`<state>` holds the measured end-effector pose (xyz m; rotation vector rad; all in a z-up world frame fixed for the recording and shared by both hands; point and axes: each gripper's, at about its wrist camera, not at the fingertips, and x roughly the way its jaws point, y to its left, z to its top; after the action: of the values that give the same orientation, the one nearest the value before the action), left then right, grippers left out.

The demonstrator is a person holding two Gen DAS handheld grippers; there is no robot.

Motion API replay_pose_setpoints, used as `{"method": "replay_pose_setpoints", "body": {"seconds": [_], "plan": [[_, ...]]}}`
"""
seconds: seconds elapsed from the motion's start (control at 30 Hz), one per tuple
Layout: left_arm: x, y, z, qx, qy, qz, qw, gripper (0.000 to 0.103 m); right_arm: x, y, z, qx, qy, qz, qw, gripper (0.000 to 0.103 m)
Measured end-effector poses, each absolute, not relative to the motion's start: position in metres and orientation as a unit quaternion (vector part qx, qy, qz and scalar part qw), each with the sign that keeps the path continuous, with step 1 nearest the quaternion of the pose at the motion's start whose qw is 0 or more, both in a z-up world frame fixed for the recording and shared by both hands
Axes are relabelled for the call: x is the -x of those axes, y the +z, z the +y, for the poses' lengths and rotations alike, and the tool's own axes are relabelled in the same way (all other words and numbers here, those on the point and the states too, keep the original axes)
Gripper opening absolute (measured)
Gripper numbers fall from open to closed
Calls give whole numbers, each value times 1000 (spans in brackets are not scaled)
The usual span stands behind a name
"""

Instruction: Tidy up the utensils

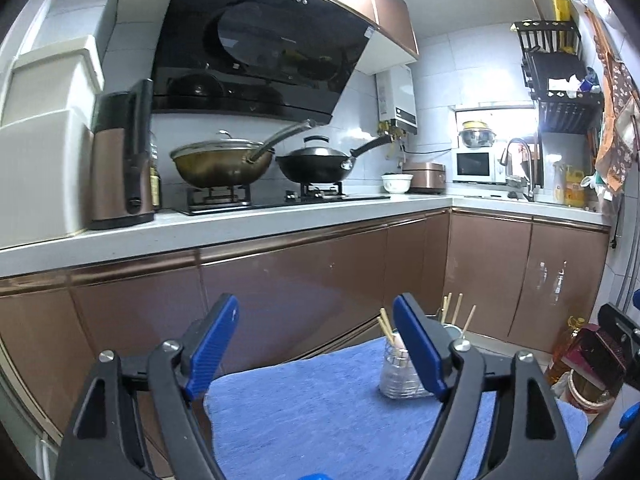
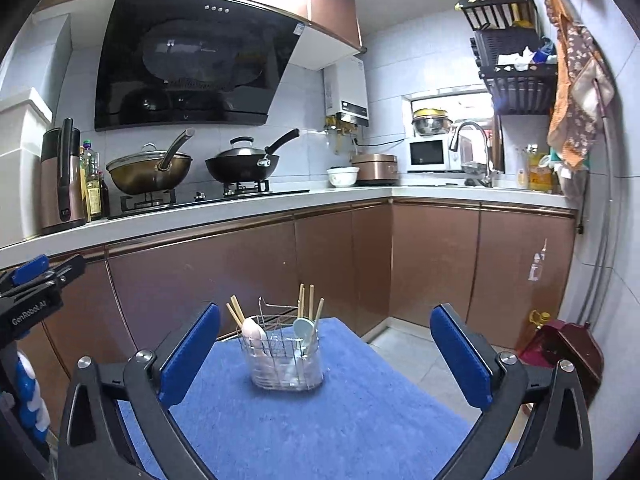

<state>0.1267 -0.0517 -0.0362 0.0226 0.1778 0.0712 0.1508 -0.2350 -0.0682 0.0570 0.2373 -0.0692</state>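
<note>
A wire utensil holder (image 2: pixel 286 360) stands upright at the far end of a blue cloth (image 2: pixel 320 420). In it are wooden chopsticks (image 2: pixel 306 300), a white spoon (image 2: pixel 254 330) and a pale green spoon (image 2: pixel 301 327). My right gripper (image 2: pixel 326 354) is open, back from the holder, with nothing between its blue pads (image 2: pixel 460 360). In the left wrist view the holder (image 1: pixel 400 372) is half hidden behind the right pad (image 1: pixel 420 344). My left gripper (image 1: pixel 316 344) is open and empty, apart from the holder. The left gripper's body (image 2: pixel 32 292) also shows at the left edge of the right wrist view.
Brown cabinet fronts (image 2: pixel 240 272) rise just beyond the cloth under a white counter (image 2: pixel 200 216) with two woks (image 2: pixel 240 164), a kettle (image 2: pixel 62 184) and a sink tap (image 2: pixel 472 148). An oil bottle (image 2: pixel 536 324) and a dark red box (image 2: pixel 568 352) sit on the floor at right.
</note>
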Motion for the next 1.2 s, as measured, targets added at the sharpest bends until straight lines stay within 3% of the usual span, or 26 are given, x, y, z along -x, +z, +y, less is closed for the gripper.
{"method": "replay_pose_setpoints", "body": {"seconds": [1.2], "plan": [[-78, -52, -15, -10, 75, 93, 993, 79, -86, -71, -251, -24, -116, 112, 987, 103]]}}
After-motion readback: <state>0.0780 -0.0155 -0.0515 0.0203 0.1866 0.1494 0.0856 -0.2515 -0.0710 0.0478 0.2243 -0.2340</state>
